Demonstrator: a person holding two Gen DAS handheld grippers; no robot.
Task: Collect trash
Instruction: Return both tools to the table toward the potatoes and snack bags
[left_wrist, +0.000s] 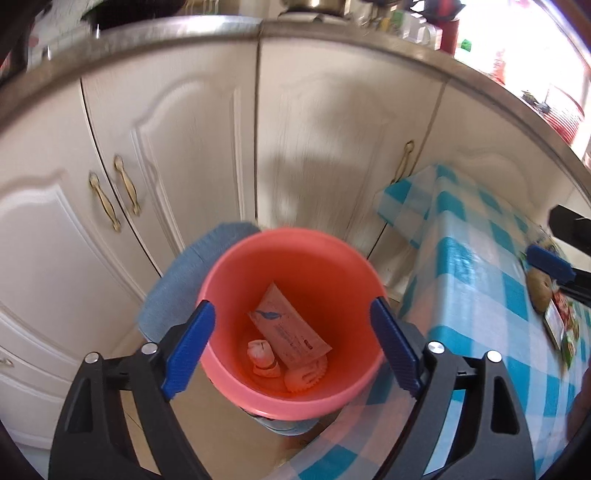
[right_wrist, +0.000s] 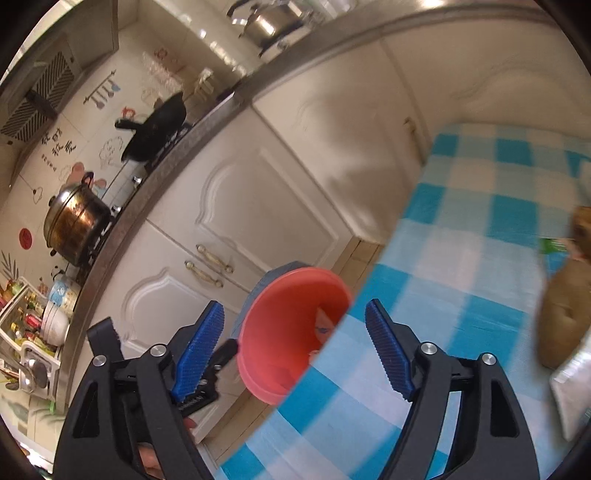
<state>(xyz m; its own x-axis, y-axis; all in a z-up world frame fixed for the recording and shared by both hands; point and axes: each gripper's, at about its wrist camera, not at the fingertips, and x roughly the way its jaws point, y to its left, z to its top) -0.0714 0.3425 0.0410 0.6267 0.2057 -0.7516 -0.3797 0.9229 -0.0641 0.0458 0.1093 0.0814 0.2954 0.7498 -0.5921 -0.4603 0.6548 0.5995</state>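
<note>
A pink bucket (left_wrist: 291, 258) stands on a blue stool beside the table. Inside it lie a flat pink wrapper (left_wrist: 288, 326) and small crumpled pieces (left_wrist: 263, 358). My left gripper (left_wrist: 291, 345) hangs open and empty right above the bucket's mouth. My right gripper (right_wrist: 295, 354) is open and empty over the table's left edge, with the bucket (right_wrist: 284, 306) just beyond it. In the left wrist view the right gripper's blue finger (left_wrist: 550, 263) shows at the far right, near a brown lump (left_wrist: 539, 291) and a printed packet (left_wrist: 563, 321) on the table.
The table has a blue-and-white checked cloth (left_wrist: 476, 295) (right_wrist: 461, 258). White cabinet doors (left_wrist: 166, 155) with brass handles stand behind the bucket under a steel counter edge (right_wrist: 177, 162). A brown lump (right_wrist: 565, 314) and a silvery packet (right_wrist: 570, 391) lie at the right.
</note>
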